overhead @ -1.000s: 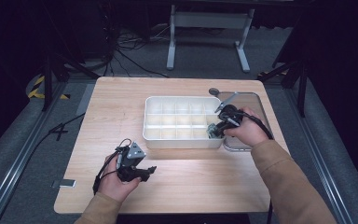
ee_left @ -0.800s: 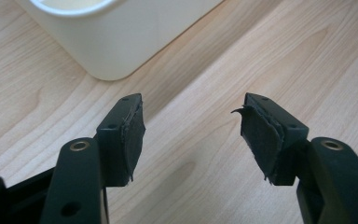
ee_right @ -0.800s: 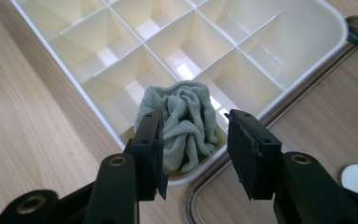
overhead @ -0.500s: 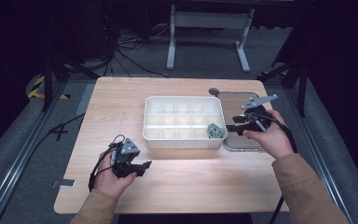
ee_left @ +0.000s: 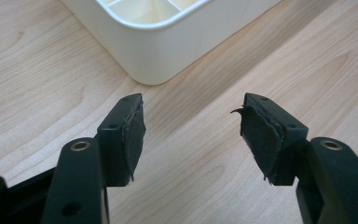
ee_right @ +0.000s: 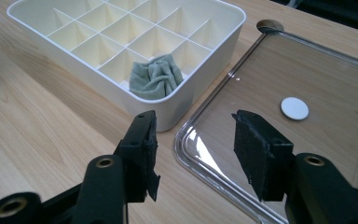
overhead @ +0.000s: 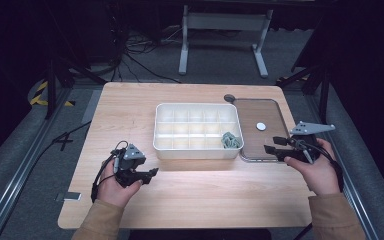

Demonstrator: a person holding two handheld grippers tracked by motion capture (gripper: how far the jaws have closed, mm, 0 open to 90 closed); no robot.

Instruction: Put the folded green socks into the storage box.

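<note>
High view first: on the pale wooden counter (overhead: pixel 130 107) a white plastic organiser box (overhead: pixel 198 131) with a grid of small compartments sits near the centre. A crumpled grey-green cloth (overhead: pixel 229 140) lies in the compartment at the box's 4 o'clock corner, well below the rim. Just beside the box, at its 3 o'clock side, lies a clear rectangular tray with a raised rim (overhead: pixel 260 157), and a small white round disc (overhead: pixel 261 126) rests flat on its floor toward the tray's 12 o'clock half.

At 3 o'clock of the tray, the right gripper (overhead: pixel 272 146) hangs over the tray's near edge, its fingers pointing toward 9 o'clock. Right gripper view has its black padded fingers (ee_right: pixel 143 154) spread wide with nothing between them; they have just been opening, and the cloth (ee_right: pixel 156 77) sits apart from them in its corner compartment, at 11 o'clock of the fingers. The disc (ee_right: pixel 294 108) lies at 1 o'clock of them.

At 7 o'clock of the box, the left gripper (overhead: pixel 152 172) rests near the counter. Left gripper view shows its fingers (ee_left: pixel 129 135) wide apart and empty, aimed at the box's rounded corner (ee_left: pixel 151 51).
</note>
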